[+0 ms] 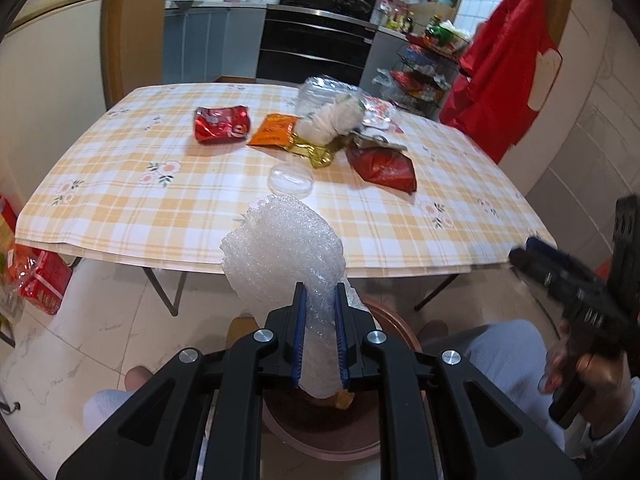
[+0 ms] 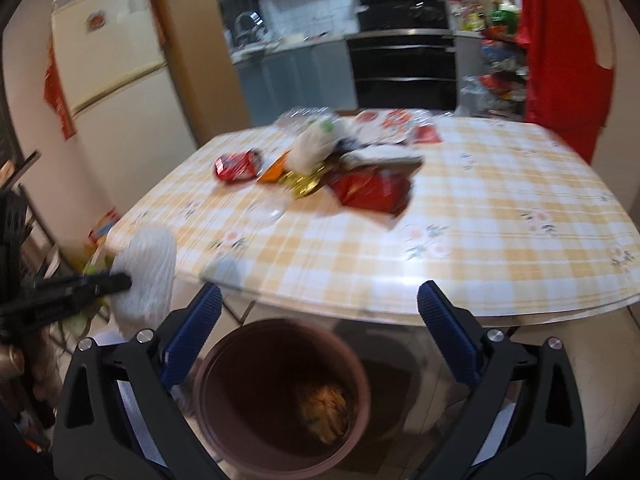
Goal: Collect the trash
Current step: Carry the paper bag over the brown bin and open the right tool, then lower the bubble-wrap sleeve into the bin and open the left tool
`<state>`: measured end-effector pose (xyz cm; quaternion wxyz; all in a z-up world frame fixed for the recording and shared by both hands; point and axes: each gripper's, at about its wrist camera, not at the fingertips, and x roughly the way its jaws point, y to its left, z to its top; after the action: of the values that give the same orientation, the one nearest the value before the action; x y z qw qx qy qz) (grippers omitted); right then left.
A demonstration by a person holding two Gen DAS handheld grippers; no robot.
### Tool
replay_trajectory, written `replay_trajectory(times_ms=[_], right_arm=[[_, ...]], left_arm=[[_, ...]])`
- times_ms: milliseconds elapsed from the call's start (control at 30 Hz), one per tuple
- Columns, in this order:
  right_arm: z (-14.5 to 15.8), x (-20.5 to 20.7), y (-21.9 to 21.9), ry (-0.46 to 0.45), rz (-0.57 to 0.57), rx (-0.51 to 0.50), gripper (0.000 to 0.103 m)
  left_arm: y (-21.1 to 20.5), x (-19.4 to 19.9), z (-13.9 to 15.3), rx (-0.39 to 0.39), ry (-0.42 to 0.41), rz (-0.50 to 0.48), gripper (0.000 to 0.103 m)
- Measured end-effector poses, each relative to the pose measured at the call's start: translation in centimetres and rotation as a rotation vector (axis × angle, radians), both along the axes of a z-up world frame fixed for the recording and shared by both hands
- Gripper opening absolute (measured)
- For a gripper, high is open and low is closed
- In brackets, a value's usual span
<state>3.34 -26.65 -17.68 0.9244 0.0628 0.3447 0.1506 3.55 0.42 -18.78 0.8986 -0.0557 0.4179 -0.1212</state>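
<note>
Nearest thing in the left wrist view is the left gripper (image 1: 320, 300), clamped tight on a crumpled wad of bubble wrap (image 1: 282, 248) that sticks up and forward out of the blue pads. It's held in the air just off the near edge of the table, right above a brown bin (image 1: 320, 428) on the floor. The right wrist view shows the same bin (image 2: 280, 396) from above, with one crumpled orange-brown scrap (image 2: 324, 408) lying at the bottom.

The right gripper (image 2: 320, 312) has its jaws spread wide with nothing in them, hovering over the bin's far rim near the table edge. From that side the bubble wrap (image 2: 146, 276) shows at the left, pinched by the left gripper.

Further out is the table with a yellow checked cloth (image 1: 160, 200). Closest on it is a clear plastic lid (image 1: 291, 178), a bit in from the near edge. Beyond it to the right lies a red bag (image 1: 382, 166), then a gold wrapper (image 1: 316, 152), an orange packet (image 1: 272, 130) and a white roll (image 1: 332, 120) all bunched together. A red wrapper (image 1: 222, 123) sits apart on the left. A clear plastic container (image 1: 324, 92) is at the back of the pile.

Past the table, a black oven (image 1: 320, 40) and a red cloth (image 1: 508, 64) hanging far right.
</note>
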Motion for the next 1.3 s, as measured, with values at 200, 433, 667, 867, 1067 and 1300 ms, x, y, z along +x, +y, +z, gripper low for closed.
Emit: replay_trajectory(times_ms=[200,433,667,867,1067,1300], right_arm=[[-0.5,0.3,-3.0,-0.004,-0.077,0.026,0.097],[-2.1,0.4,-4.5,0.030,-0.119,0.027,0.097],[-3.0,0.5,-4.9,0.051,-0.146,0.028,0.097],[-3.5,0.5,-4.7,0.063,-0.148,0.010,0.097],[-4.1,0.5,-4.4,0.080,-0.156,0.004,0.097],[-4.0,0.9,-3.6,0.073,-0.138,-0.020,0.097]], left_arm=[[-2.2,0.6,-0.8,0.027,0.021,-0.047,0.014],[-5.0,0.9,-1.3,0.077,0.011,-0.120,0.041],[-4.1,0.6,-0.5,0.106,-0.064,-0.058,0.082],[-1.7,0.2,-0.4,0.144,-0.114,0.053,0.092],[0.2,-0.4,-1.2,0.156,-0.128,0.115,0.095],[1.1,-0.2,-2.8,0.124,-0.082,0.137,0.095]])
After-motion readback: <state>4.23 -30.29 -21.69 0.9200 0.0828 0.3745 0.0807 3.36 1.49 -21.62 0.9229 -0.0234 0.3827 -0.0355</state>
